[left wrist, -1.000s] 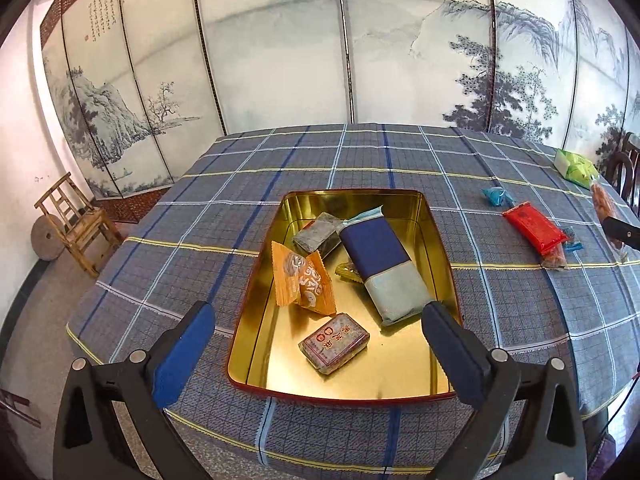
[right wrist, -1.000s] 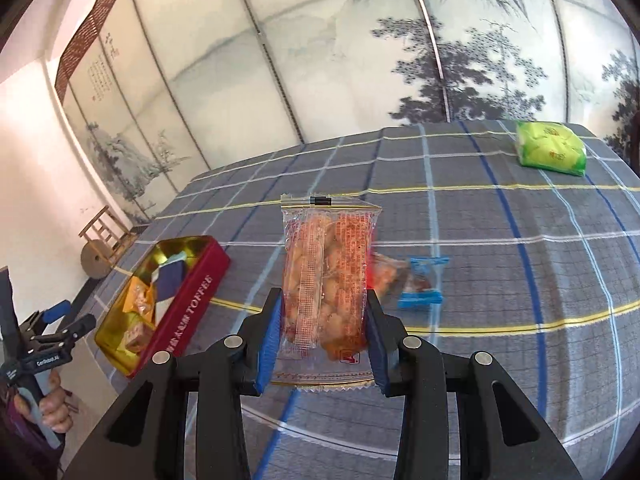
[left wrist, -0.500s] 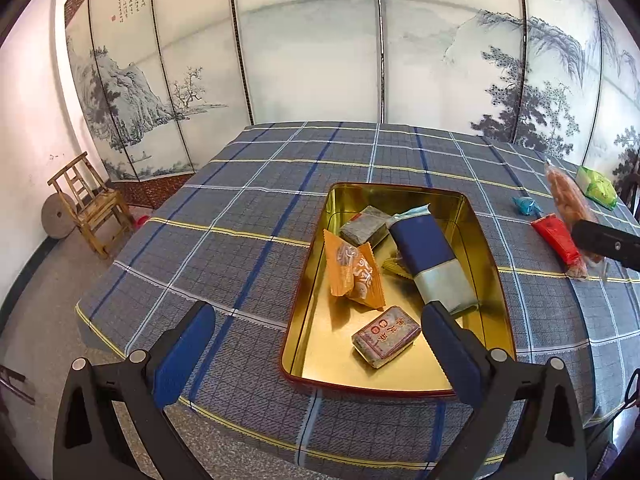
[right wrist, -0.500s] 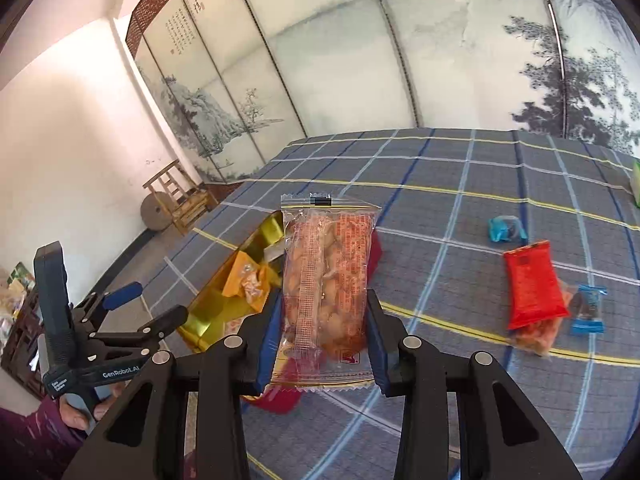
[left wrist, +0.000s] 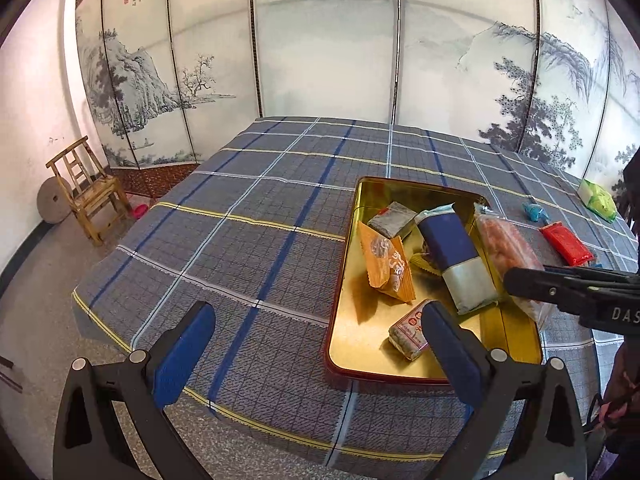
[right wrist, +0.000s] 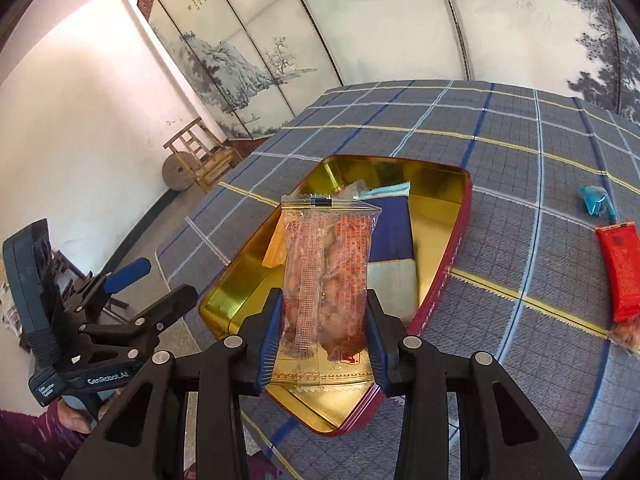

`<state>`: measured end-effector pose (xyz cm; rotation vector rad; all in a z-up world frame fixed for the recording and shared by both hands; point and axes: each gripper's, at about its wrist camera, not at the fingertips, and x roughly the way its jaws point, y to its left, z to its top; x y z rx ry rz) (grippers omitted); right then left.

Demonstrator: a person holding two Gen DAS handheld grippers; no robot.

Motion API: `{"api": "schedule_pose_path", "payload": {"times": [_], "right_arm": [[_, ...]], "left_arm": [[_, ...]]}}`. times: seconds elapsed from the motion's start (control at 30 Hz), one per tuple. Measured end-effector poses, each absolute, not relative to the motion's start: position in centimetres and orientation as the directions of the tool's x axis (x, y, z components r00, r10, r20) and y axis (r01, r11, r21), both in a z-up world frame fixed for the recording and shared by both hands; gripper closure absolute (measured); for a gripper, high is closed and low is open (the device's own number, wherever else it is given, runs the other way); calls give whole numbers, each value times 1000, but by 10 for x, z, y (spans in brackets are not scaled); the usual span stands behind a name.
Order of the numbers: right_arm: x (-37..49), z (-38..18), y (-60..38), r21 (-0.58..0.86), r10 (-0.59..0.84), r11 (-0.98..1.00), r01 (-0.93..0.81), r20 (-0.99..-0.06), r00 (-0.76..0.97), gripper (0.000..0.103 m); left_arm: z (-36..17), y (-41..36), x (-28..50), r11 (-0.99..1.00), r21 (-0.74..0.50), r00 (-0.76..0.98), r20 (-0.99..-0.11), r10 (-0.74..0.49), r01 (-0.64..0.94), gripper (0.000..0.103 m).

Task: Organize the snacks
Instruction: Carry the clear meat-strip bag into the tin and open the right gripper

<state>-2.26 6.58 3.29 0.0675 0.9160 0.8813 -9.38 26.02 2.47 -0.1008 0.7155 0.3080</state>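
Plaid tablecloth [left wrist: 248,240], gold tin [left wrist: 360,344], five snacks

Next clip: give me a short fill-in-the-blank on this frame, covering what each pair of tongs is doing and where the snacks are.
1. The right tongs are shut on a clear packet of ____ snacks.
2. The left tongs are ____ and hold nothing.
3. The clear packet hangs over the ____ tin.
4. The red packet lies on the ____, outside the tin.

Missing words: orange; open; gold; tablecloth
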Motion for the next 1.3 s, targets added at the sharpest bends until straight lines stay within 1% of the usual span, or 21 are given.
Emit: {"api": "schedule_pose_path", "payload": {"times": [0.4, 0.6, 0.97, 1.3], "right_arm": [[-8, 10, 101, 386, 653, 667, -637, -714, 251, 63], [-2, 8, 109, 376, 642, 674, -636, -724, 252, 63], [6, 5, 125, 363, 632, 677, -640, -733, 253, 63], [11, 4, 128, 346, 623, 688, -637, -733, 275, 63]], "left_arm": [[26, 256, -103, 956, 55, 760, -594, 263, -288, 1], [24, 262, -102, 955, 35, 750, -611, 253, -294, 1], [18, 259, -102, 957, 53, 742, -620, 255, -285, 1], [13, 262, -100, 959, 42, 736, -632, 242, -279, 1]]}}
